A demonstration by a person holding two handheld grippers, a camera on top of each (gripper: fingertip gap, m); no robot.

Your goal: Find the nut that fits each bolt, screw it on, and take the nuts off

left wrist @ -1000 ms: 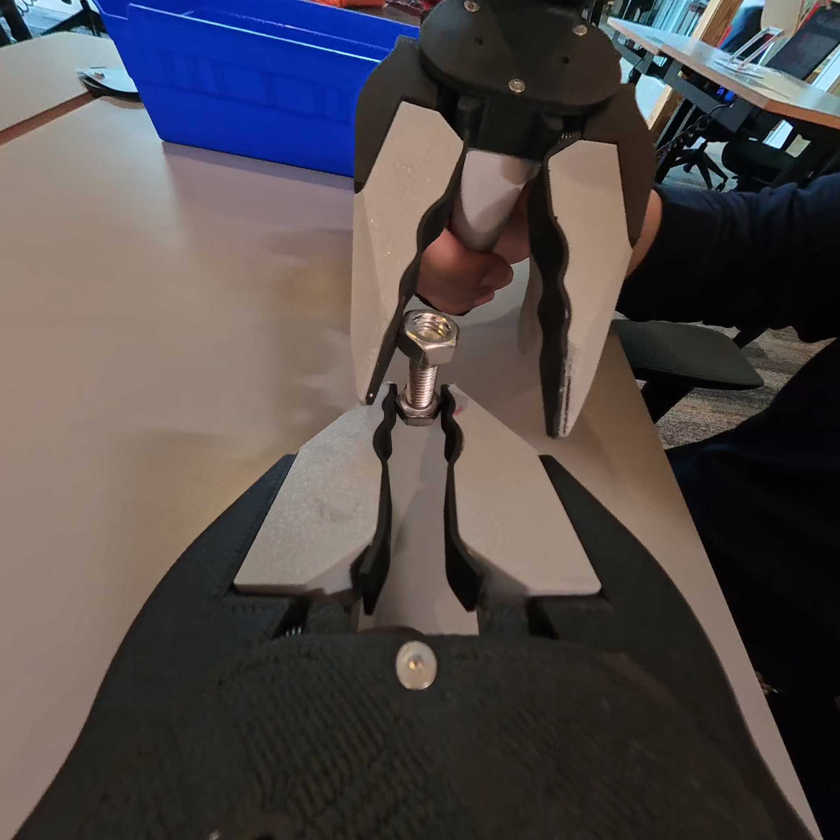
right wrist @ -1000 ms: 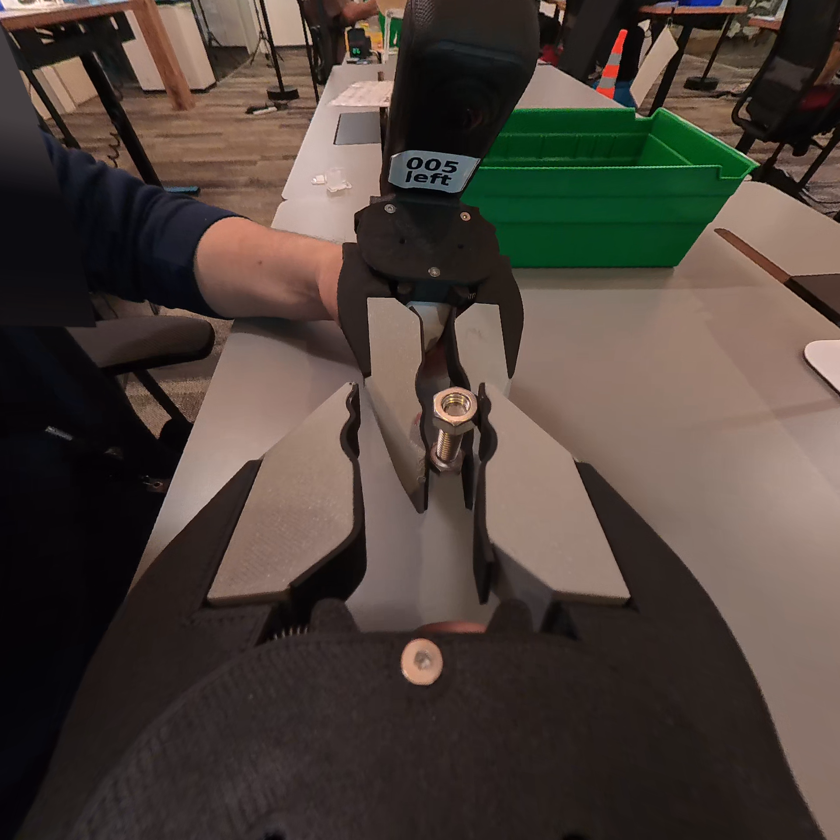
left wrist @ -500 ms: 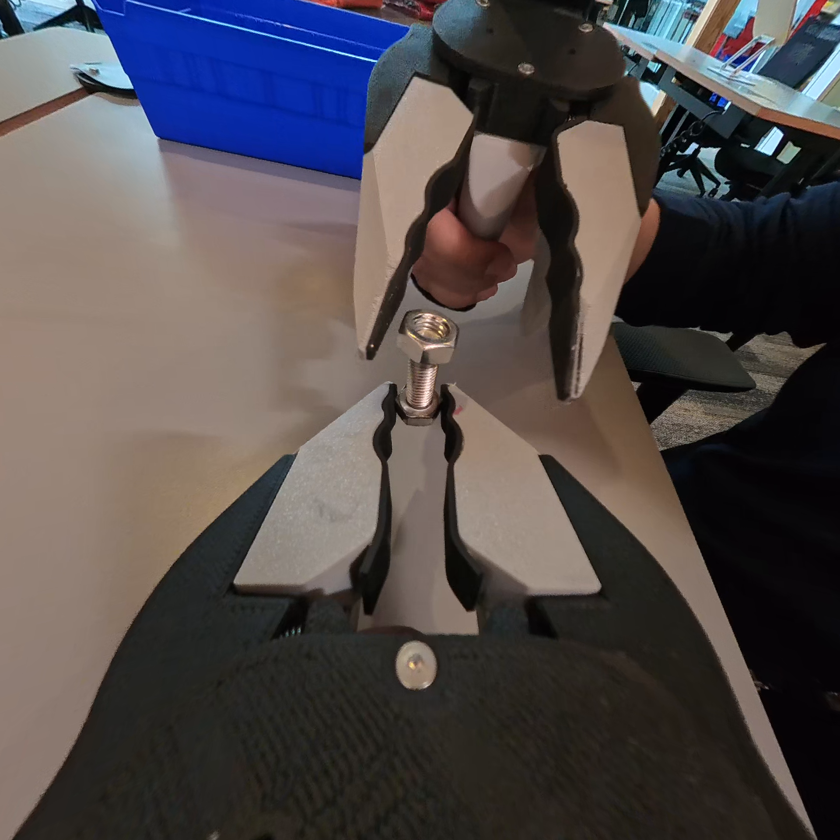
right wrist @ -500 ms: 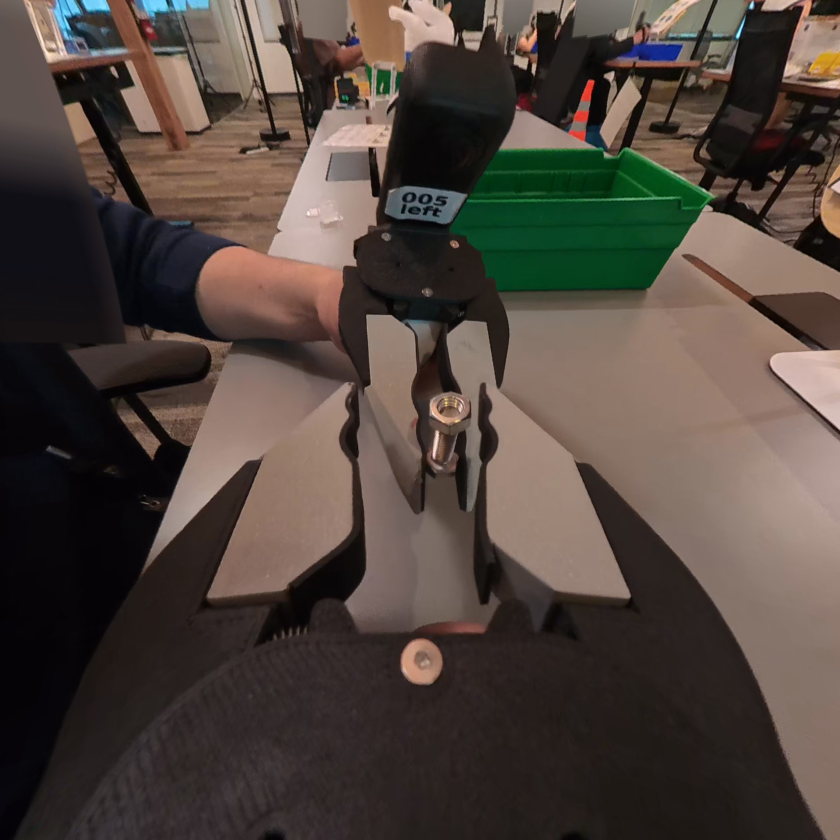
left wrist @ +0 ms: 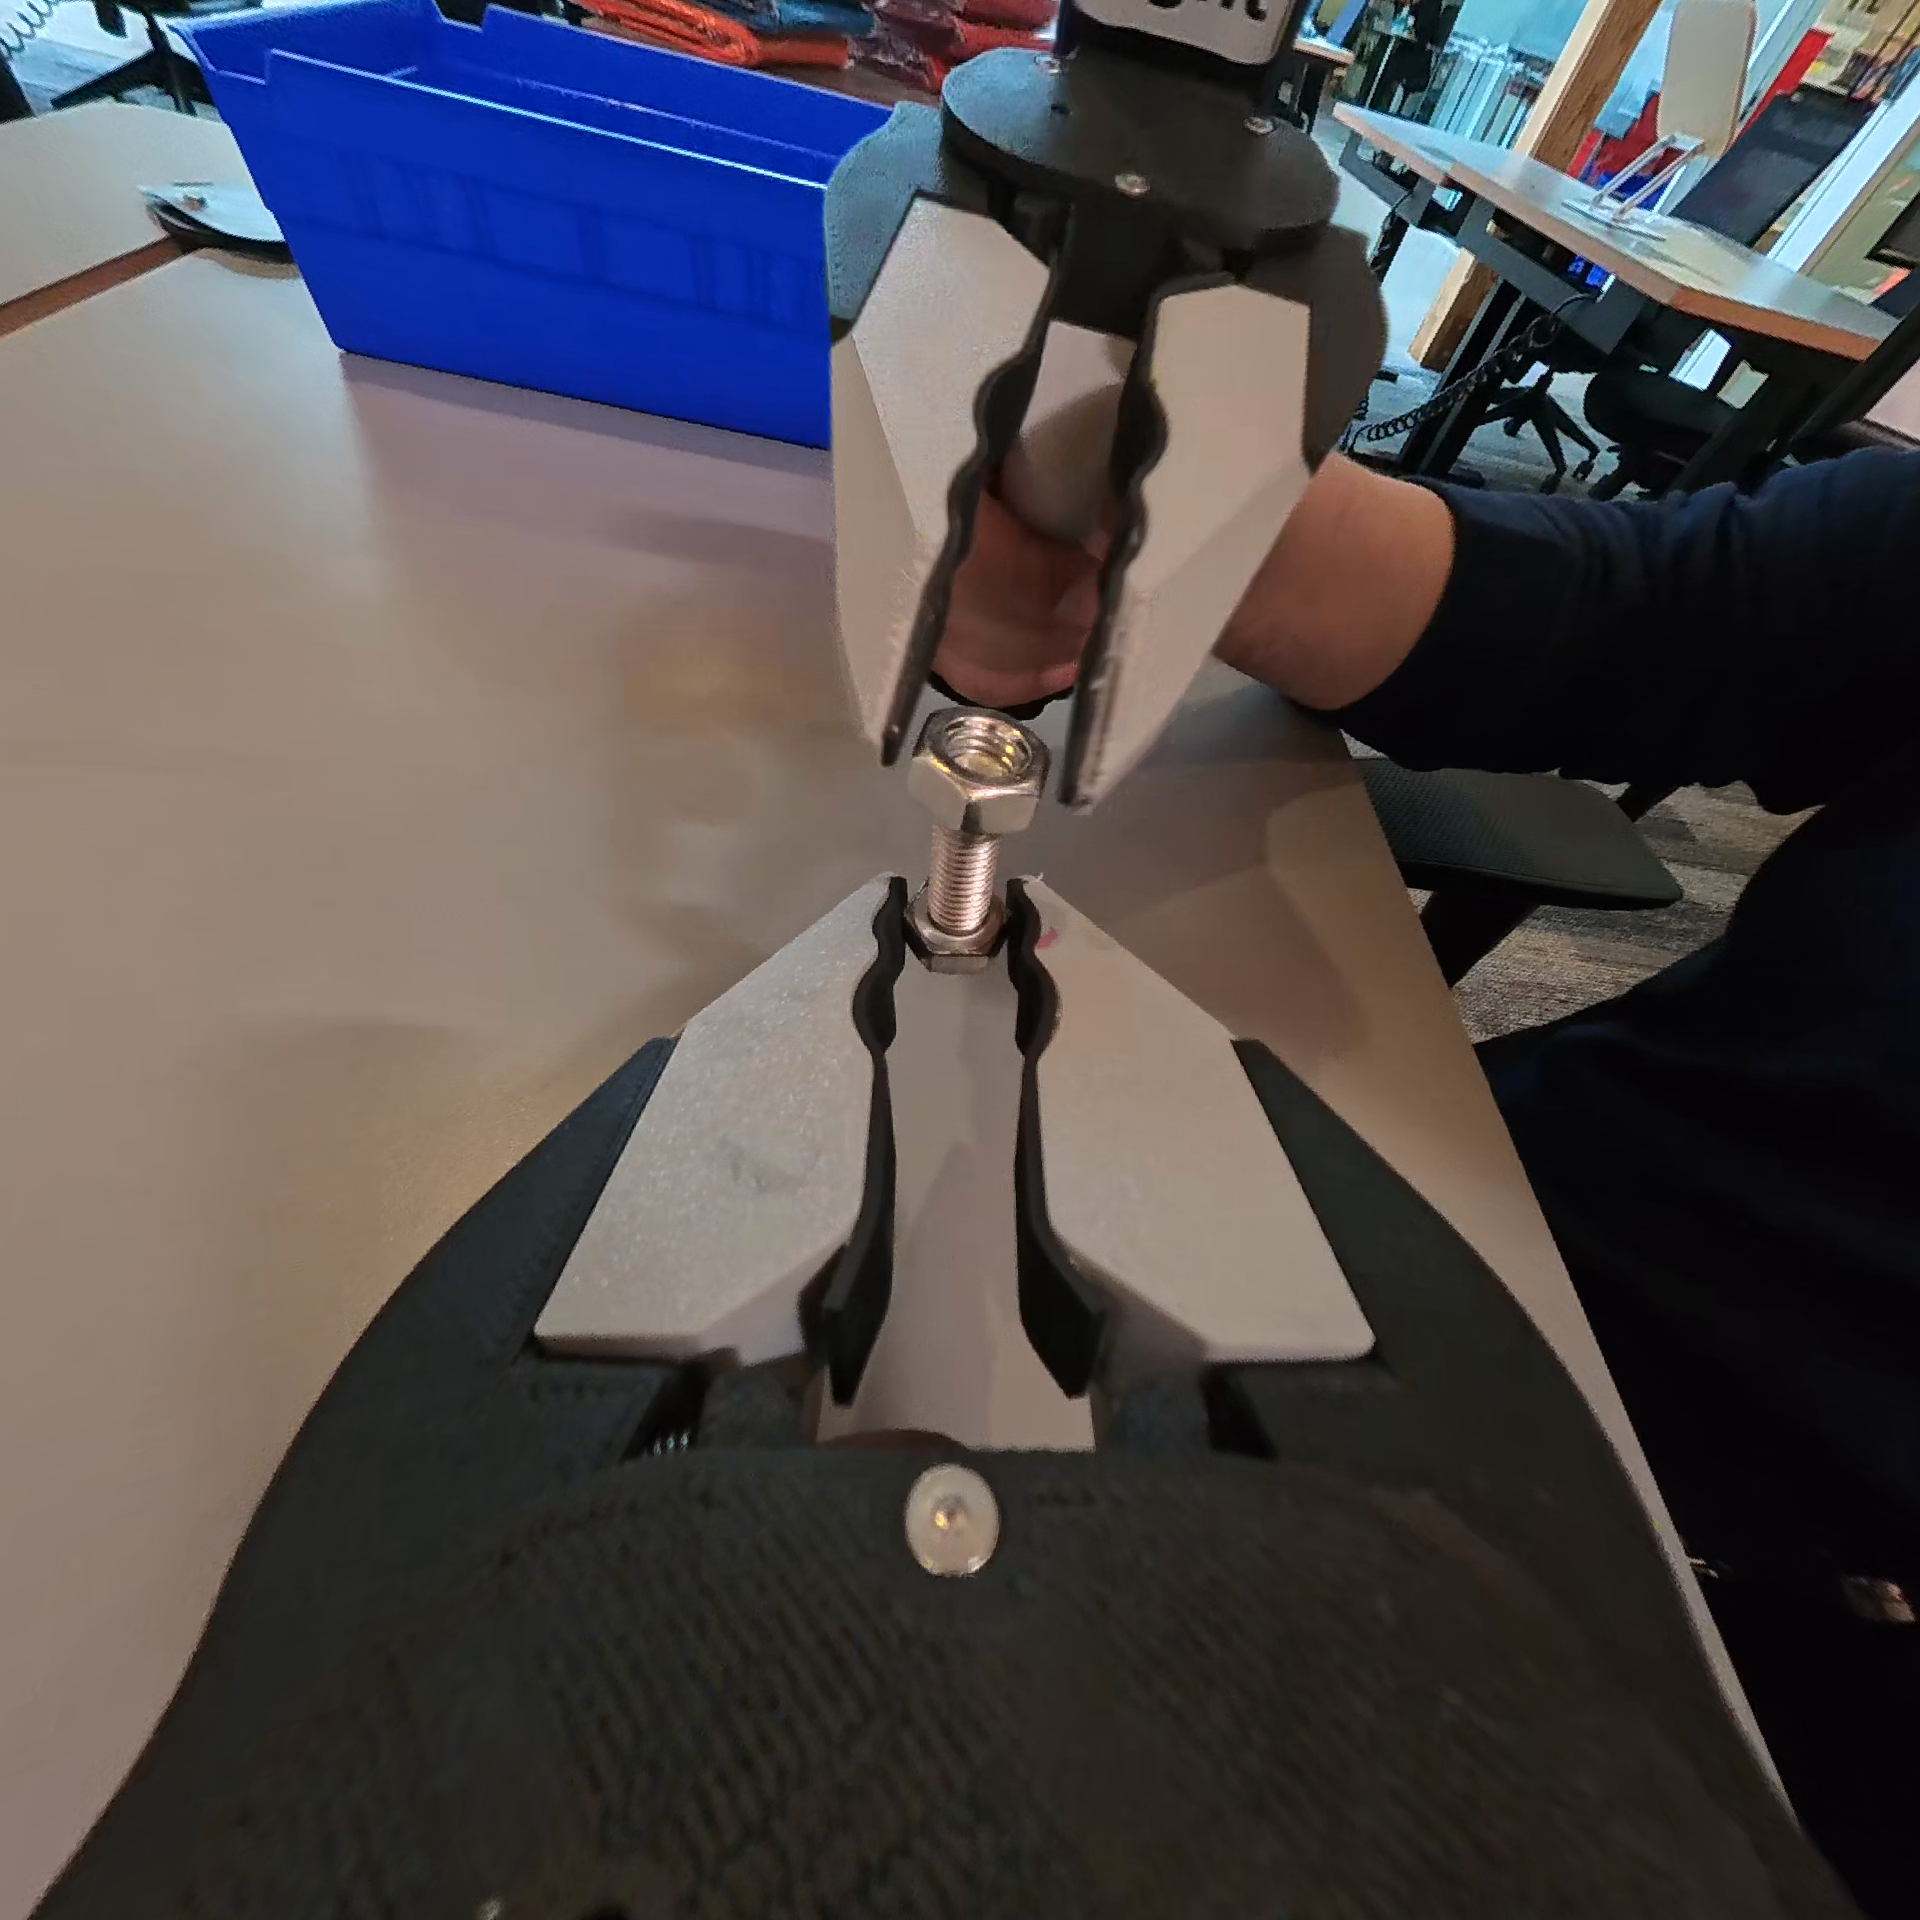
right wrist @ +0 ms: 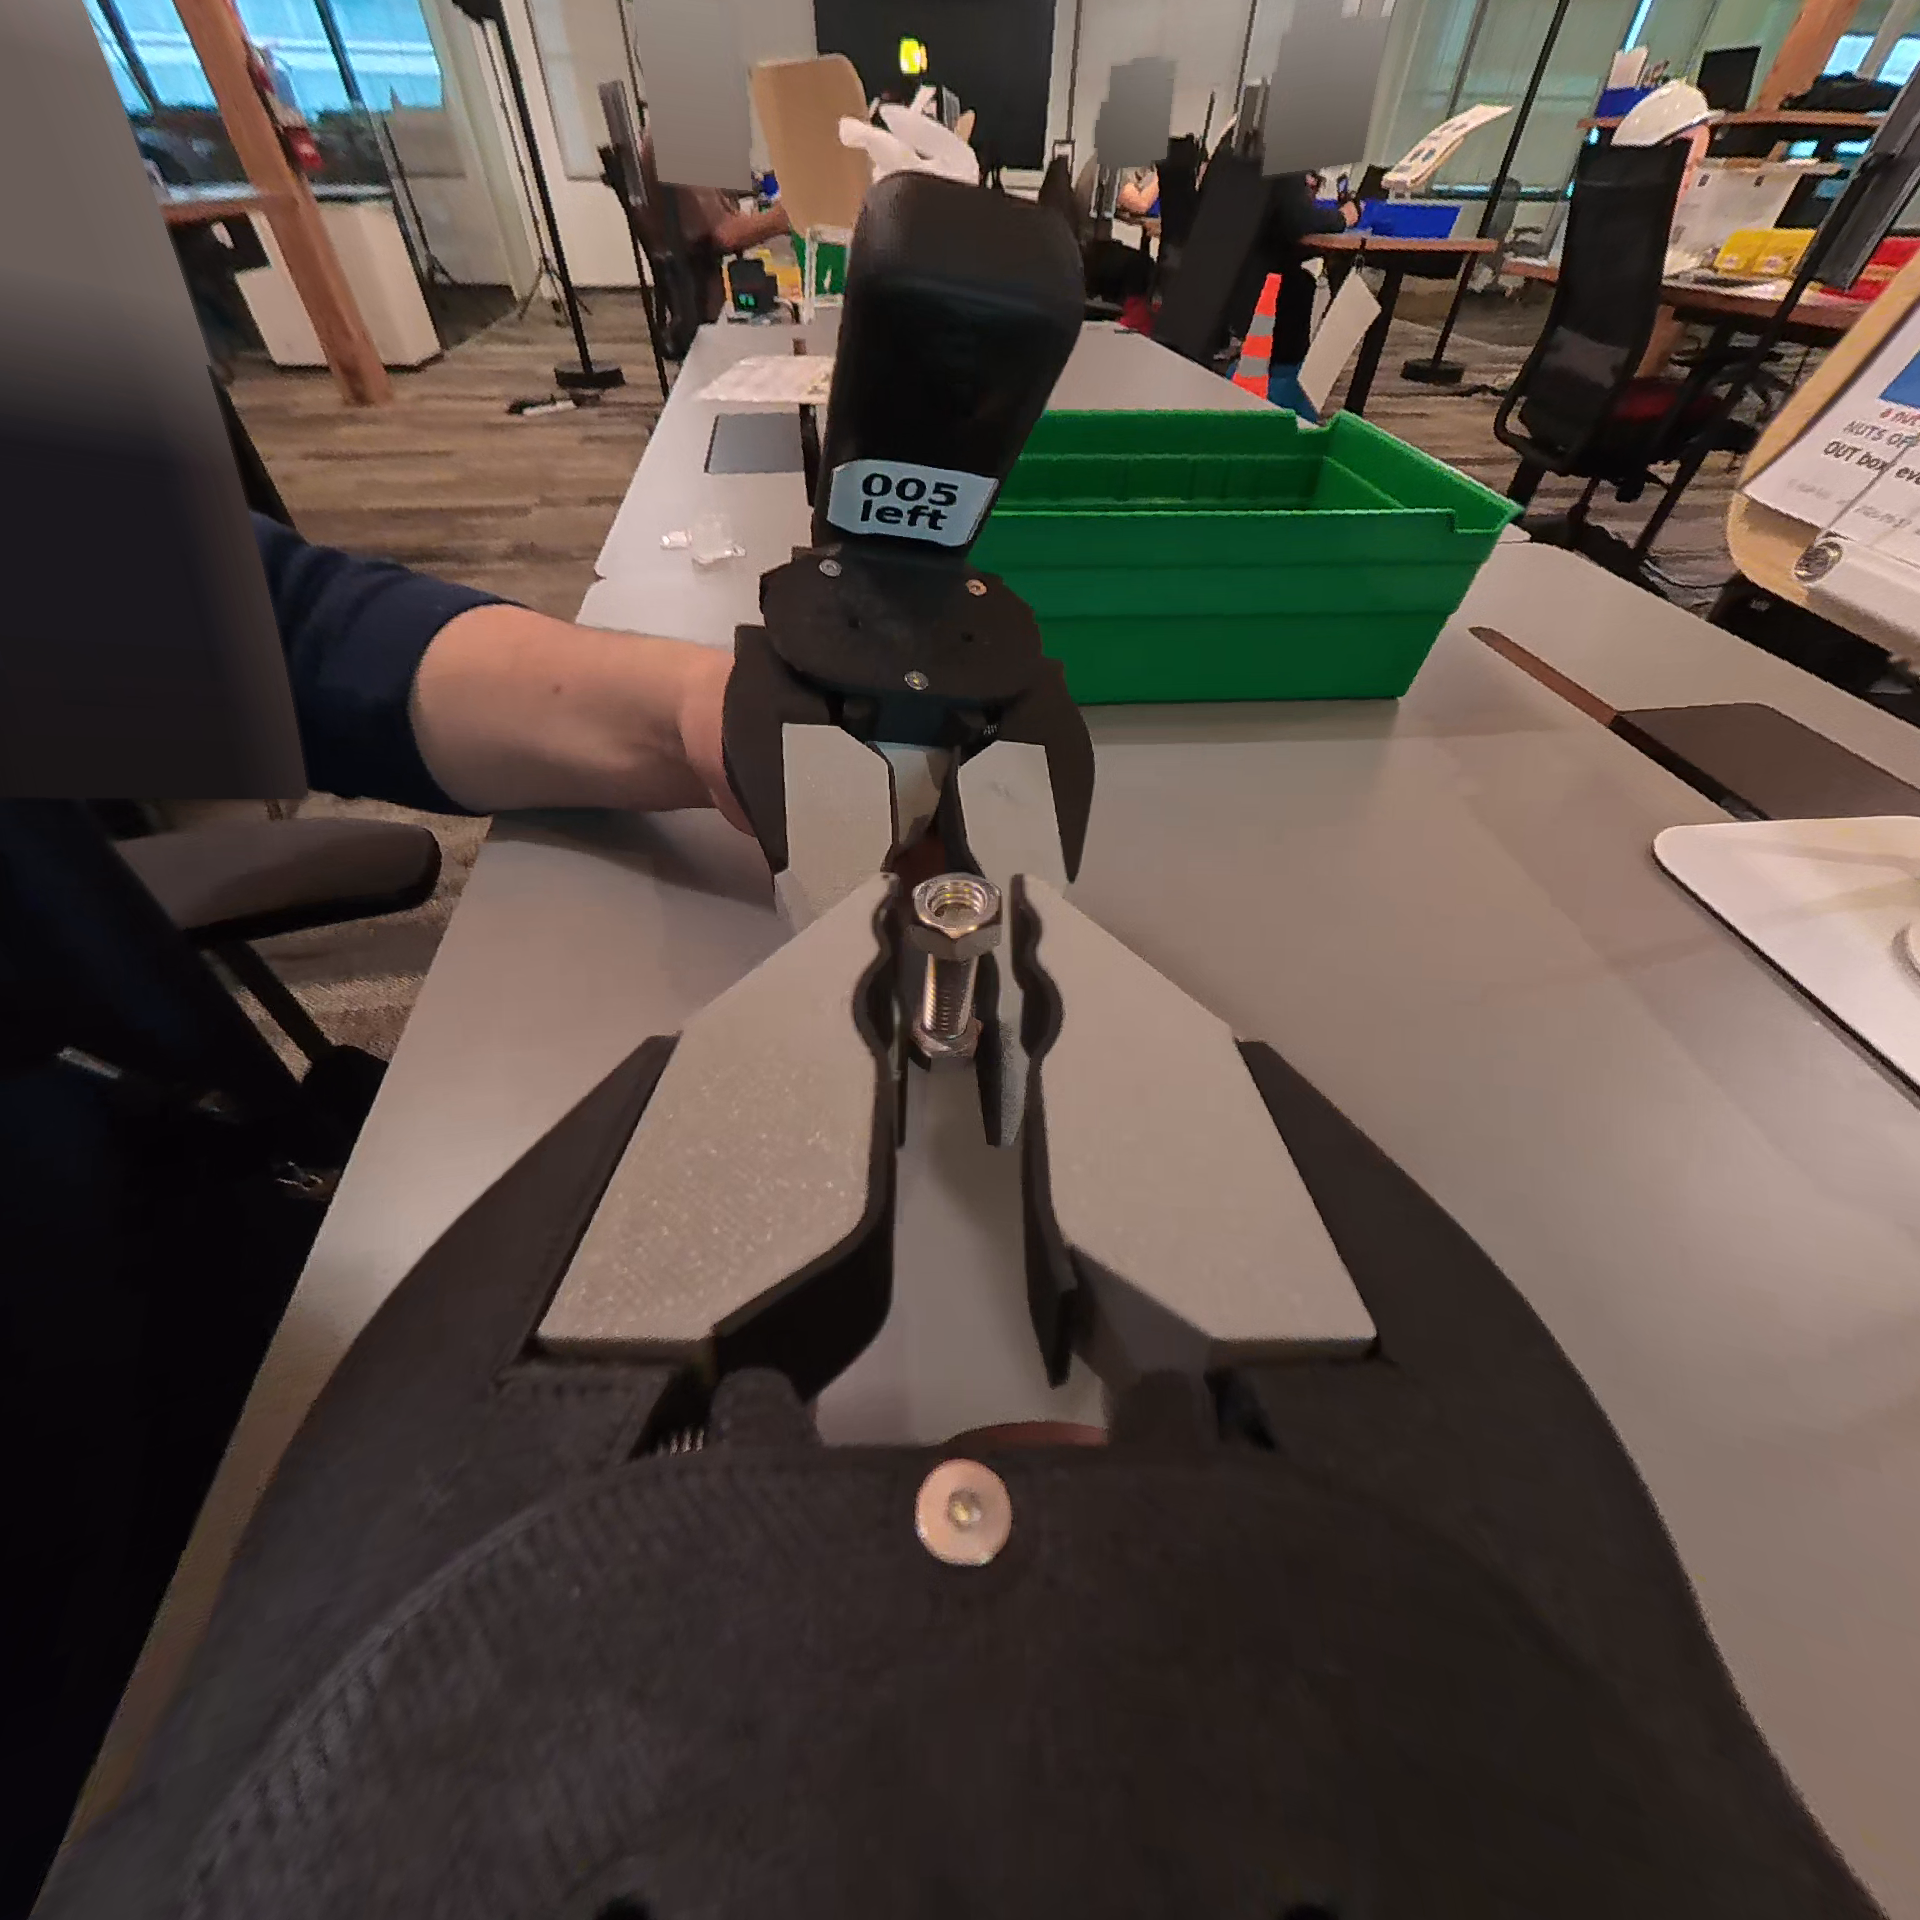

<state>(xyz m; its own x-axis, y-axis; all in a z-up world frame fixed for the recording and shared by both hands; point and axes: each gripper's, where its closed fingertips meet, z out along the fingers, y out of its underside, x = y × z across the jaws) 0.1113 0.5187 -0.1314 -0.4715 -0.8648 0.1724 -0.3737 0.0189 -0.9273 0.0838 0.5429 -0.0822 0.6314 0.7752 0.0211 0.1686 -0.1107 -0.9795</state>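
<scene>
the left hand-held gripper (left wrist: 954, 940) is clamping the bolt (left wrist: 962, 881) head, the right hand-held gripper (right wrist: 948, 914), narrowed, is flanking the hex nut (left wrist: 975, 774) without clearly pressing; next it probably needs a firm squeeze and twist.

A plain grey-beige table (left wrist: 312, 727) fills both views. In the left wrist view, a blue plastic bin (left wrist: 540, 218) rests on it at upper left. In the right wrist view, a green plastic bin (right wrist: 1226, 582) sits at upper centre-right, a white board (right wrist: 1787, 914) at the right edge.
</scene>
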